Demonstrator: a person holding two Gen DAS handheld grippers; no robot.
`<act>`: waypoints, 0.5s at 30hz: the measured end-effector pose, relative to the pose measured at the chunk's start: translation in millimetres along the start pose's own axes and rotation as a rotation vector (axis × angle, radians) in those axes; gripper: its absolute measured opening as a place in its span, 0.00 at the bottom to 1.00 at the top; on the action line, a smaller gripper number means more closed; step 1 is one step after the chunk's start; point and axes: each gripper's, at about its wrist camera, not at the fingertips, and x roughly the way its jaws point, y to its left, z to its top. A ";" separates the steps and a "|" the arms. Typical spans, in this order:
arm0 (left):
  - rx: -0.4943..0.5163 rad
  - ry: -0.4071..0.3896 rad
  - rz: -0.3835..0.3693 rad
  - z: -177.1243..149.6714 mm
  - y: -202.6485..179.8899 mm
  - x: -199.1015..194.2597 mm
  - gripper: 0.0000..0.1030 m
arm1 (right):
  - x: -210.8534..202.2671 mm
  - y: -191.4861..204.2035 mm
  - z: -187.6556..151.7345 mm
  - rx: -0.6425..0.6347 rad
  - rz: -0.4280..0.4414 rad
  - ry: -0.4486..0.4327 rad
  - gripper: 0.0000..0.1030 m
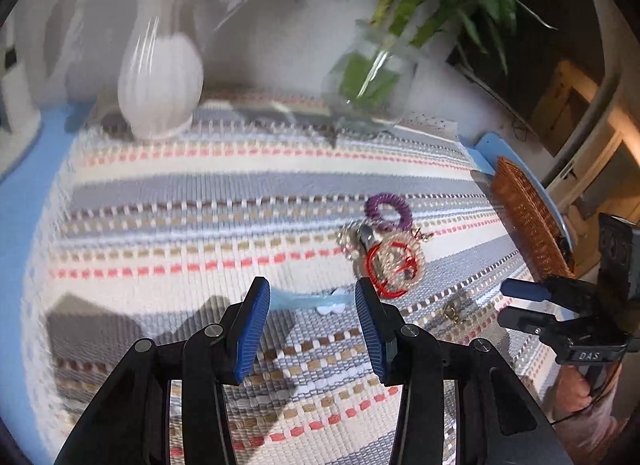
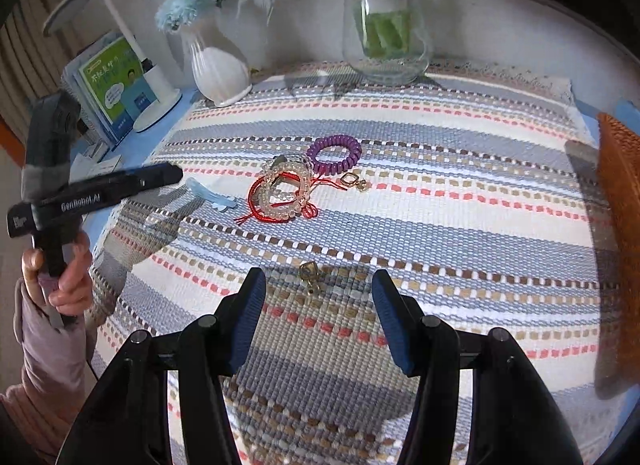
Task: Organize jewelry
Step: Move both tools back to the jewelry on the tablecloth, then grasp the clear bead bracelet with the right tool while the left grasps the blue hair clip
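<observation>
A pile of jewelry lies mid-mat: a purple coil band [image 2: 335, 154] [image 1: 388, 212], clear bead bracelets [image 2: 284, 189] [image 1: 396, 265] tangled with a red cord bracelet [image 2: 256, 197], and a gold earring [image 2: 352, 181]. A light-blue hair clip [image 2: 210, 193] [image 1: 312, 300] lies left of the pile. A second gold earring [image 2: 310, 273] [image 1: 454, 309] lies apart. My left gripper [image 1: 312, 297] is open, just before the blue clip. My right gripper [image 2: 318, 285] is open, straddling the lone earring; it also shows in the left wrist view [image 1: 516, 303].
A woven brown basket [image 2: 620, 201] [image 1: 532, 221] sits at the mat's right edge. A white vase [image 2: 218, 65] and a glass vase with stems [image 2: 386, 29] stand at the back. Books and a white lamp [image 2: 156, 97] stand back left. The striped mat [image 2: 440, 205] covers a blue table.
</observation>
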 end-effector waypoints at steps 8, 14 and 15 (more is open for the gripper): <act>-0.049 -0.028 -0.043 -4.3 11.9 9.7 0.44 | 24.2 6.1 39.1 0.037 0.008 0.010 0.49; -0.057 -0.062 -0.003 -9.7 15.9 4.7 0.44 | 55.2 9.1 61.0 0.074 0.002 0.039 0.36; -0.060 -0.067 -0.006 -10.2 17.0 3.3 0.44 | 59.5 9.5 62.3 0.075 -0.008 0.041 0.35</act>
